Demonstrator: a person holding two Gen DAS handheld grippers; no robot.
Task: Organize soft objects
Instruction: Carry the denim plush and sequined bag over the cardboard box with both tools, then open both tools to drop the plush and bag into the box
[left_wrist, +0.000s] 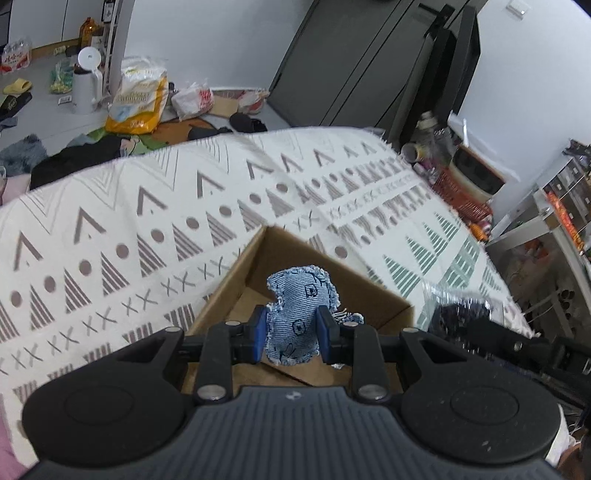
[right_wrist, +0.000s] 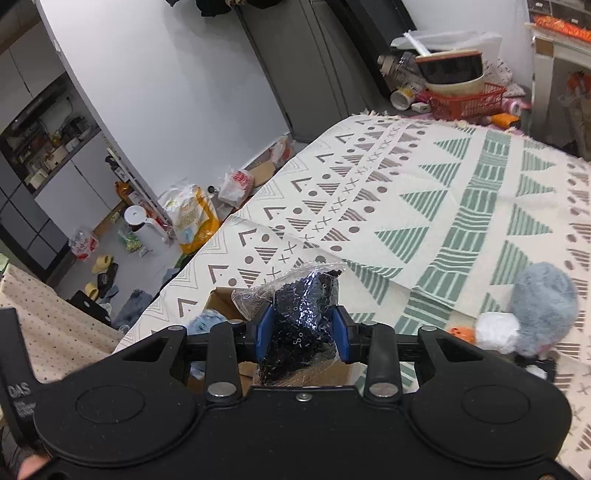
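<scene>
1. Over the open cardboard box (left_wrist: 280, 266), I am holding a little blue denim toy (left_wrist: 301, 314) in my left gripper (left_wrist: 291, 338). Its fingers are squeezing the toy from both sides.

2. Just beside it, my right gripper (right_wrist: 303, 332) is holding a see-through bag of tiny dark beads (right_wrist: 301, 317). Those fingers are pinching the bag around its middle.

3. Both things are hanging above the box, which is sitting on the patterned cloth (left_wrist: 147, 221) over the desk.

4. The denim toy is soft and squashy. If I am loosening my squeeze too early, it could be dropping on the box's edge and bouncing out.

5. The bead bag looks thin and slippery. I think it could be sliding through the fingers, or tearing if I am pinching too hard, and beads would be spilling everywhere.

6. My two grippers are very near each other. If I am moving both at once, they could be bumping together and knocking something loose.

7. A fluffy grey plush (right_wrist: 543, 302) and some other small toys are waiting on the cloth, well apart from the box.
</scene>
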